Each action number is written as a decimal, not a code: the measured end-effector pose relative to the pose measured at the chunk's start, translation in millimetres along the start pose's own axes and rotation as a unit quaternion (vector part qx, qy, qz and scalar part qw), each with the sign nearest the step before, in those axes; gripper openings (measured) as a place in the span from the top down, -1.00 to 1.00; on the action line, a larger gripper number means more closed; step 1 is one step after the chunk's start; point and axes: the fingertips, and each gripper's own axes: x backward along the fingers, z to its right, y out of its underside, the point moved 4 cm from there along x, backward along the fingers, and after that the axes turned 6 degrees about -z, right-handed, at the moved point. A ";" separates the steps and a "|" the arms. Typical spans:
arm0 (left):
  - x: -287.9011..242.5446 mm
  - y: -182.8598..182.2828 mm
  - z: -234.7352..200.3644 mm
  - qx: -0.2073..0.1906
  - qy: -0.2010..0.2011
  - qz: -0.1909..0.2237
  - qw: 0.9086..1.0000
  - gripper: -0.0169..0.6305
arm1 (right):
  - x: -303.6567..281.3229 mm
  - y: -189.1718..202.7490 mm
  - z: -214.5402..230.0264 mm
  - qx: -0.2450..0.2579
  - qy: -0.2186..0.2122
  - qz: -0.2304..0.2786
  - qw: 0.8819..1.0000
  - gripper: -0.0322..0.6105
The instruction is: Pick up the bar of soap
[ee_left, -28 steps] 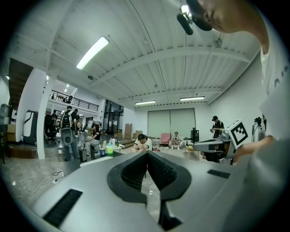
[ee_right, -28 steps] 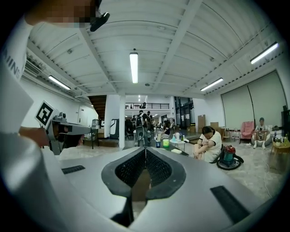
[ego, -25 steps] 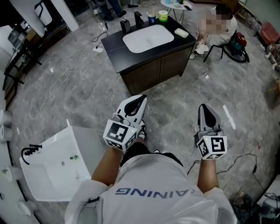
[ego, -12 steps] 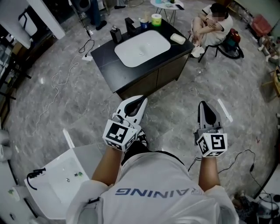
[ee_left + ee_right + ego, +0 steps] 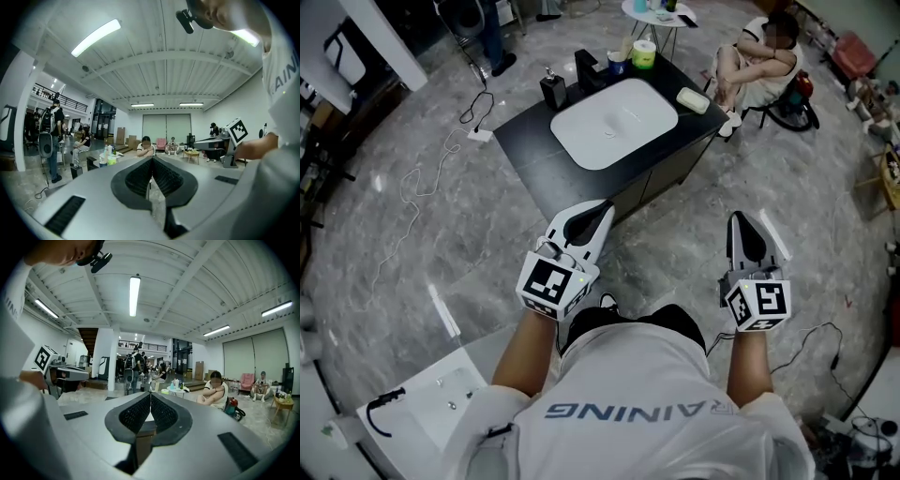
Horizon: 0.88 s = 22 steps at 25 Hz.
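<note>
The bar of soap (image 5: 692,99) is not in either pair of jaws: the left gripper (image 5: 602,208) and the right gripper (image 5: 739,223) are both clenched on nothing and held low over the floor, well short of it. It lies ahead and slightly right on the right end of the dark counter (image 5: 534,155), beside the white basin (image 5: 614,122), long axis slanting along that end, so the right gripper looks the nearer. The only readable writing is a partial "AINING" on the white shirt (image 5: 628,412).
</note>
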 end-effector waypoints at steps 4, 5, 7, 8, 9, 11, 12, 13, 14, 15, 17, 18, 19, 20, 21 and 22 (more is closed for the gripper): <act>-10.2 1.3 -11.3 0.007 0.007 0.009 1.000 0.92 | -20.6 -3.8 -0.9 0.008 -0.004 -0.010 1.000 0.85; -13.5 1.9 -14.0 0.009 0.007 0.009 1.000 0.92 | -25.3 -4.6 0.2 0.009 -0.005 -0.012 1.000 0.85; -19.9 2.9 -19.7 0.016 0.006 0.009 1.000 0.92 | -35.2 -5.8 3.3 0.010 -0.008 -0.014 1.000 0.85; -23.0 3.4 -23.0 0.020 0.004 0.008 1.000 0.92 | -40.4 -6.0 5.2 0.010 -0.010 -0.016 1.000 0.85; -26.6 3.9 -26.7 0.023 0.002 0.006 1.000 0.92 | -46.1 -5.9 7.6 0.008 -0.012 -0.017 1.000 0.85; -37.4 4.0 -34.0 0.026 -0.004 0.000 1.000 0.92 | -59.2 -6.0 14.7 0.004 -0.019 -0.017 1.000 0.85; -44.7 3.1 -37.1 0.023 -0.008 -0.003 1.000 0.92 | -67.1 -6.1 19.7 0.002 -0.022 -0.015 1.000 0.85; -52.8 1.5 -40.0 0.018 -0.012 -0.005 1.000 0.92 | -76.0 -5.9 25.4 -0.001 -0.026 -0.013 1.000 0.85; -61.4 -0.3 -42.5 0.015 -0.015 -0.006 1.000 0.92 | -85.4 -5.4 31.8 -0.004 -0.030 -0.012 0.999 0.85; -70.9 -2.5 -44.6 0.013 -0.019 -0.005 1.000 0.92 | -94.9 -5.0 39.2 -0.007 -0.034 -0.010 0.999 0.85; -94.9 -8.8 -48.0 0.010 -0.024 -0.003 1.000 0.92 | -113.9 -8.5 59.4 -0.006 -0.040 -0.006 0.999 0.85; -109.3 -12.9 -50.1 0.007 -0.025 -0.003 1.000 0.92 | -123.4 -12.3 72.0 -0.005 -0.042 -0.004 0.999 0.85; -124.3 -17.5 -53.1 0.004 -0.027 -0.004 1.000 0.92 | -133.5 -16.5 85.2 -0.003 -0.043 -0.002 0.999 0.85; -138.8 -22.6 -57.4 0.001 -0.029 -0.007 1.000 0.92 | -144.4 -20.5 97.9 -0.003 -0.045 -0.001 0.999 0.85; -152.1 -27.7 -62.4 -0.002 -0.033 -0.011 0.999 0.92 | -155.8 -23.6 109.6 -0.005 -0.048 0.001 0.999 0.85; -164.5 -32.4 -66.9 -0.004 -0.038 -0.015 0.999 0.92 | -166.9 -25.8 121.0 -0.008 -0.051 0.003 0.999 0.85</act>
